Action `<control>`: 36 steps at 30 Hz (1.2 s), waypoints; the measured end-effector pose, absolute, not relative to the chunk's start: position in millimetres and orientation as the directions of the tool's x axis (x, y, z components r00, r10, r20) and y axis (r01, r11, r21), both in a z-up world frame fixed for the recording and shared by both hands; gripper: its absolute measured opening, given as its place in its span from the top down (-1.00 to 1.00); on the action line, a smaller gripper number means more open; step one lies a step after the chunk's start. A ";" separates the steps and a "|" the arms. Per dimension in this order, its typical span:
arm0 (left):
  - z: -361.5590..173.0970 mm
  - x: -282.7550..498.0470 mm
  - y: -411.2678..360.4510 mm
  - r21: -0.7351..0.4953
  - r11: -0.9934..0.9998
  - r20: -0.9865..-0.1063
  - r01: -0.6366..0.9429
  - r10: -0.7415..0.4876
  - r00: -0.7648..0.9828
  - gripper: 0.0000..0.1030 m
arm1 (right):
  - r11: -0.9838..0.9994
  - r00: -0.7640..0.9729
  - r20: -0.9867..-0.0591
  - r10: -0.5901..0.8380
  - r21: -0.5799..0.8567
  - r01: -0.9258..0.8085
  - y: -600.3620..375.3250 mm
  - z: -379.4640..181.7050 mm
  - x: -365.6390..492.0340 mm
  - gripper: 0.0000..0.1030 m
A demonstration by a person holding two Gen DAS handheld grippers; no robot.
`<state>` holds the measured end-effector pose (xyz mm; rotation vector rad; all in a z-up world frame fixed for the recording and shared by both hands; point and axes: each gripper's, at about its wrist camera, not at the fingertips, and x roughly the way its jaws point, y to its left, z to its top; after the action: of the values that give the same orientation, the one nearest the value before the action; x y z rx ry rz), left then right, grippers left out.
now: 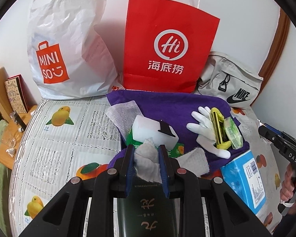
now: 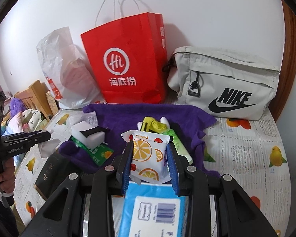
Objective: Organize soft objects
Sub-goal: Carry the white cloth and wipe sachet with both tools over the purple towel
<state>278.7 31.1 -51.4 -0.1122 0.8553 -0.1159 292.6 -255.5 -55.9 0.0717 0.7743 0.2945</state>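
My left gripper (image 1: 146, 154) is shut on a crumpled white cloth (image 1: 147, 161), held above a dark green box (image 1: 146, 207). My right gripper (image 2: 149, 156) is shut on a white packet printed with orange slices (image 2: 148, 156), above a blue box (image 2: 154, 209). A purple towel (image 1: 179, 108) lies on the table with a white foam block (image 1: 152, 132), a green packet (image 1: 175, 150), a white glove (image 1: 205, 130), a yellow item (image 1: 219, 130) and a light green packet (image 1: 233, 134) on it.
At the back stand a white Miniso bag (image 1: 65, 45), a red paper bag (image 1: 165, 47) and a grey Nike pouch (image 2: 227, 85). The table has a fruit-print cloth (image 1: 69, 134). A wooden shelf (image 1: 11, 116) is at left.
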 end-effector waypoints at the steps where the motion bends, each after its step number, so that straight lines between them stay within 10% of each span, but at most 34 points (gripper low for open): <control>1: -52.6 281.1 31.4 -0.145 0.988 -0.747 0.056 -0.147 0.648 0.56 | 0.957 0.675 -0.680 0.286 0.171 -0.233 -256.5 -56.7 295.2 0.35; 36: -98.5 344.2 31.2 -0.124 0.992 -0.818 0.029 -0.119 0.563 0.55 | 0.964 0.642 -0.721 0.261 0.154 -0.218 -259.4 -93.9 389.2 0.33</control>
<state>344.2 31.2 -98.5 -0.1005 0.9696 -0.0876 389.2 -259.4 -93.9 0.0548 0.8306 0.2731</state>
